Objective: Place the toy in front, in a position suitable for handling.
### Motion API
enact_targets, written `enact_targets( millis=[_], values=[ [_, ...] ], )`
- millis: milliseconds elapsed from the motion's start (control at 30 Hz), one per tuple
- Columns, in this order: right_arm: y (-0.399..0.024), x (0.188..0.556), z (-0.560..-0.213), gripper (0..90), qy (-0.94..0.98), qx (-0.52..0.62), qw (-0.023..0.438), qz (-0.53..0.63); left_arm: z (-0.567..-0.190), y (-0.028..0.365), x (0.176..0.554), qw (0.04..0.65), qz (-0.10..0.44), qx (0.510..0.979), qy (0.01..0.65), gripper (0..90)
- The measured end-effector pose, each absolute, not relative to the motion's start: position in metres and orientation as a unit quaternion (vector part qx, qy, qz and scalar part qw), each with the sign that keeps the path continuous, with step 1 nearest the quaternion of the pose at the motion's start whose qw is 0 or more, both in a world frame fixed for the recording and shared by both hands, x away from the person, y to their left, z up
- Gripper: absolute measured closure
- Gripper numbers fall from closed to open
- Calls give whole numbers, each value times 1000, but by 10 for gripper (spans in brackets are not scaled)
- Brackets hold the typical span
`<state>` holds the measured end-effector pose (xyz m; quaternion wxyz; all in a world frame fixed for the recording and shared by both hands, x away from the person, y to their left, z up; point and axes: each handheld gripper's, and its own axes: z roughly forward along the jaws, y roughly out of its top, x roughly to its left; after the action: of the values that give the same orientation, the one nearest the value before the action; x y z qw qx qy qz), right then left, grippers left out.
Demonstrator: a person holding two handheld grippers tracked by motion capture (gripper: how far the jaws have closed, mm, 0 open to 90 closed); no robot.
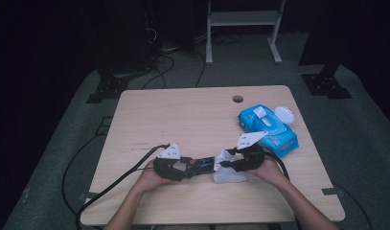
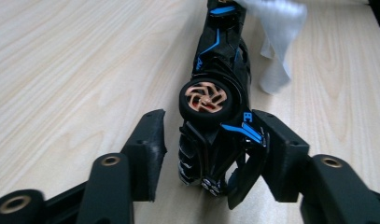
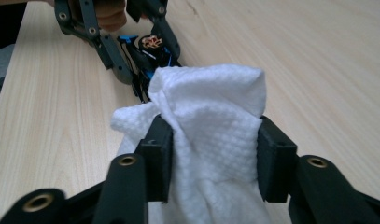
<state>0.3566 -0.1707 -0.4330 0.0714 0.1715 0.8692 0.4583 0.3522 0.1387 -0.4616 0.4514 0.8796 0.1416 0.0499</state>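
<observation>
Wiping goes best if the toy car (image 2: 215, 100), lying near the table's (image 1: 183, 115) front edge, is clamped by the left tongs (image 2: 211, 144) while the wipe (image 3: 211, 116), pinched in the right tongs (image 3: 211, 158), is drawn along it.

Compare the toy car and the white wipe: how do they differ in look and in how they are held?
The toy car is black, hard and long with blue trim; the white wipe is soft and crumpled. The car sits between the left gripper jaws; the wipe is pinched in the right gripper. Both are above the table.
</observation>
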Motion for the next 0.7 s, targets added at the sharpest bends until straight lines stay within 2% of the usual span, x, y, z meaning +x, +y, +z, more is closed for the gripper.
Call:
enact_targets(
  millis=[67, 167, 233, 467, 600, 667, 700],
  values=[
    [-172, 354, -430, 612, 866, 179, 81, 459, -463, 138, 352, 451, 47, 881, 138, 499],
    [-171, 352, -424, 778, 858, 184, 100, 469, -463, 138, 351, 448, 51, 883, 131, 541],
    [-166, 351, -420, 824, 858, 190, 106, 464, -464, 137, 351, 452, 52, 881, 127, 552],
    [-119, 354, -409, 850, 859, 175, 91, 472, -464, 134, 348, 458, 58, 880, 115, 578],
    [-91, 354, -415, 852, 864, 159, 78, 472, -464, 134, 348, 456, 60, 881, 112, 579],
    [-83, 356, -422, 825, 873, 152, 68, 459, -464, 134, 348, 456, 60, 881, 111, 578],
    [-82, 357, -424, 768, 874, 153, 67, 456, -464, 134, 348, 455, 61, 881, 110, 578]
  ],
)
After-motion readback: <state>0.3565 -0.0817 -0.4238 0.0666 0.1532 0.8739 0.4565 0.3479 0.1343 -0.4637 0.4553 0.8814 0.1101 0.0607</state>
